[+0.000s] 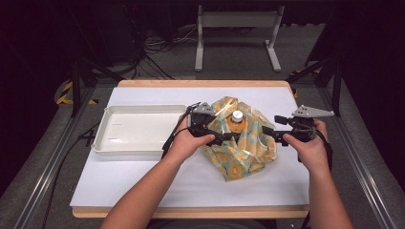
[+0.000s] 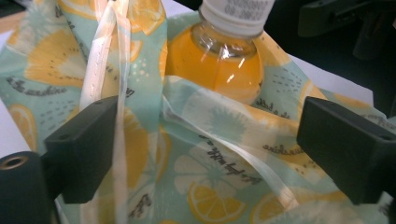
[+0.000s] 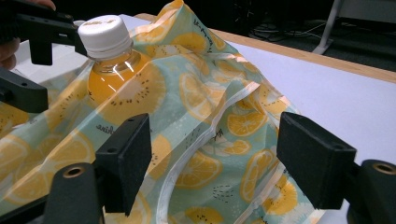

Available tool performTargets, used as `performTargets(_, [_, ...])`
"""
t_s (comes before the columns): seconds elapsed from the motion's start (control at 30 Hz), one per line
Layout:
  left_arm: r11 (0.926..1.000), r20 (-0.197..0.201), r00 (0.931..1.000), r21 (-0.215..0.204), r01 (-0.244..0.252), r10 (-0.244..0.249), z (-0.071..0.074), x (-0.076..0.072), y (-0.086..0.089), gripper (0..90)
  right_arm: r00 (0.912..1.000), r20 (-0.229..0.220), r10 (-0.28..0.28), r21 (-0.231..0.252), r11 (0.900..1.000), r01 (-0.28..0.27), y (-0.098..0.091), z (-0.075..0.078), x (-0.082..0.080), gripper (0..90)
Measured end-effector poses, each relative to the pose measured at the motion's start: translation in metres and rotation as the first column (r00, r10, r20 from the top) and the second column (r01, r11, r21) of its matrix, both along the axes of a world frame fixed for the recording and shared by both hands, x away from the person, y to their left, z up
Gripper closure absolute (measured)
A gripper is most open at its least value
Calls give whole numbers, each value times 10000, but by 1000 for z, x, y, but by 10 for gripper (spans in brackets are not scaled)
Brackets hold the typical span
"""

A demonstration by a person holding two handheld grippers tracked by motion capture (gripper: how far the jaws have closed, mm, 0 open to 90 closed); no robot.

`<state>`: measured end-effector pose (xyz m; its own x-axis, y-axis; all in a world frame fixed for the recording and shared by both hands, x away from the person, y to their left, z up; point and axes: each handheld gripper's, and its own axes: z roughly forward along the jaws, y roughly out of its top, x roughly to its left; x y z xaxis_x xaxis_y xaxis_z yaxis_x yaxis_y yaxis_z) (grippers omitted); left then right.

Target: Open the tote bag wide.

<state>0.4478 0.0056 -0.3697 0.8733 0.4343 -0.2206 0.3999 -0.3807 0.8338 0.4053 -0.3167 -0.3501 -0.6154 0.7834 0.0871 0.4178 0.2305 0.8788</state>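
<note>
Tool, left (image 1: 228,138): my left hand's tool stands spread over the lemon-print bag (image 1: 241,148), a white ribbon handle (image 2: 233,149) running between its jaws, pads not pressing.
Tool, right (image 1: 265,130): spread too, jaws either side of a fold of the bag, gripping nothing.
Bottle (image 1: 237,119): orange drink, white cap, upright inside the bag, neck poking out.
Bag's place: mid-desk (image 1: 143,181), just right of the white tray (image 1: 138,129).
</note>
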Motion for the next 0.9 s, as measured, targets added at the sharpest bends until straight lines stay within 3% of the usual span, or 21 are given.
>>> performTargets(0.33, [9984, -207, 9993, 450, 330, -321, -7, -1, 3, 322, 10000, 19, -1, -1, 10000, 1, 0, 0, 0, 277])
performTargets(0.5, [9949, -184, 9997, 991, 188, -171, -10, 0, 4, 505, 10000, 39, 32, 4, 10000, -32, 0, 0, 0, 277])
performTargets(0.53, [9949, -184, 9997, 991, 188, -171, -10, 0, 4, 579, 10000, 39, 32, 4, 10000, -32, 0, 0, 0, 277])
performTargets(0.57, [9934, -150, 9998, 1135, 174, -158, -10, 1, 5, 579, 10000, 45, 36, 31, 10000, -37, 0, 0, 0, 277])
performTargets(0.6, [9925, -87, 9999, 1213, 122, -112, -10, 1, 5, 668, 10000, 42, 48, 39, 10000, -48, 0, 0, 0, 277])
performTargets(0.77, [9925, -3, 10000, 1221, 97, -98, -9, 0, 10, 872, 10000, 49, 71, 5, 10000, -71, 0, 0, 0, 284])
performTargets(0.9, [9944, 143, 9999, 1059, -6, -10, -5, -1, 14, 887, 9996, -46, 276, -60, 9996, -277, 2, -2, 1, 304])
